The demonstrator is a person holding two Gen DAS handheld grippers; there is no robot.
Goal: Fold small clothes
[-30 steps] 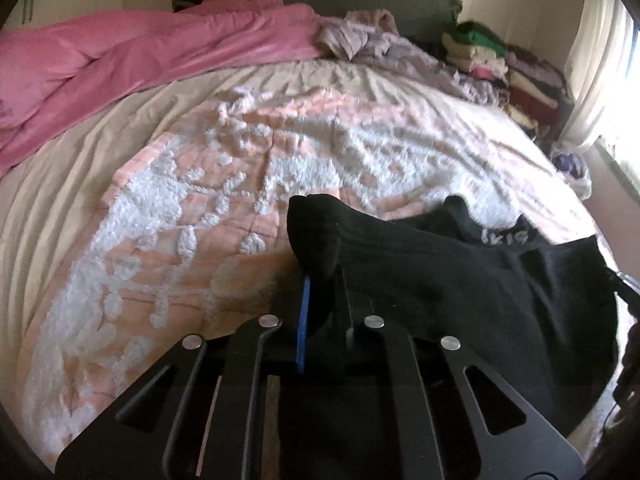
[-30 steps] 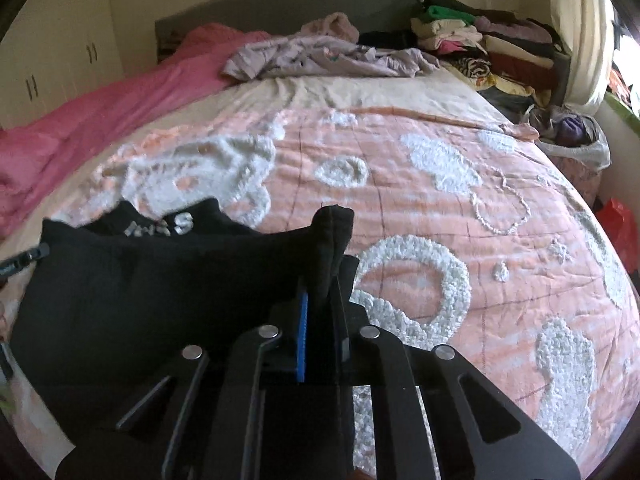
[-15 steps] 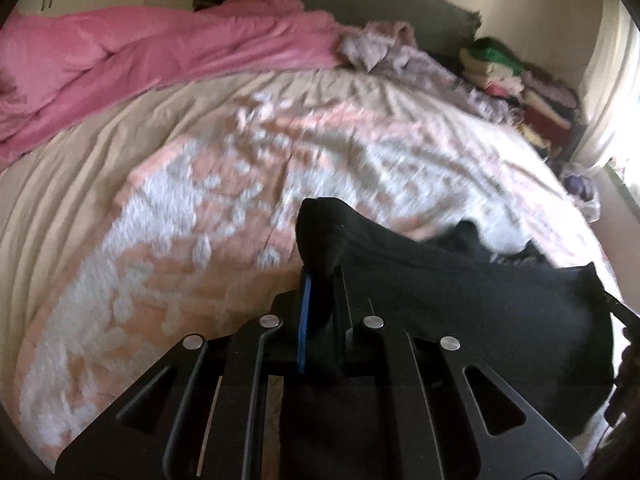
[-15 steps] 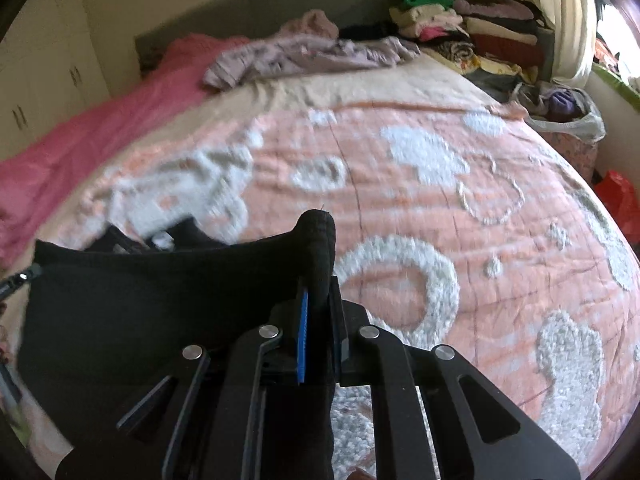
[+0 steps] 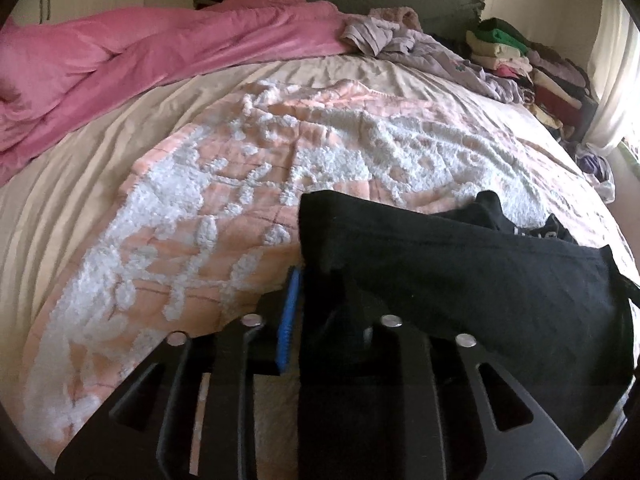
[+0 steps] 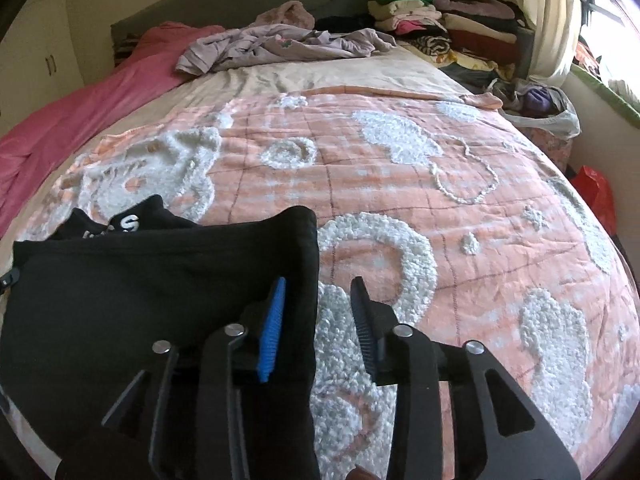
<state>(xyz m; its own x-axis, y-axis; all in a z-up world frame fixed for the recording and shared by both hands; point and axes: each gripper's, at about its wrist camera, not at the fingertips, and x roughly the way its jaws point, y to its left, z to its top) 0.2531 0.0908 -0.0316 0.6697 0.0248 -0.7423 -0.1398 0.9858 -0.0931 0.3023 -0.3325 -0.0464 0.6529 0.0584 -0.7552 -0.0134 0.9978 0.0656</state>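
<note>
A black garment with white lettering lies folded over on the pink-and-white tufted blanket, stretched between both grippers. My left gripper is at its left corner. Its jaws are opening: the blue pad stands free of the cloth, which still drapes over the other finger and hides it. At the right corner of the garment, my right gripper is opening too. The cloth edge rests beside its blue pad, and blanket shows before the black pad.
A pink duvet is bunched along the bed's far left. Loose lilac clothes lie by the headboard, beside a stack of folded clothes. A plastic bag and a red bag sit off the right edge.
Both grippers were shut on the garment's upper corners; now their jaws have parted. The garment's held edge has come down onto the blanket, covering more of the lettered part.
</note>
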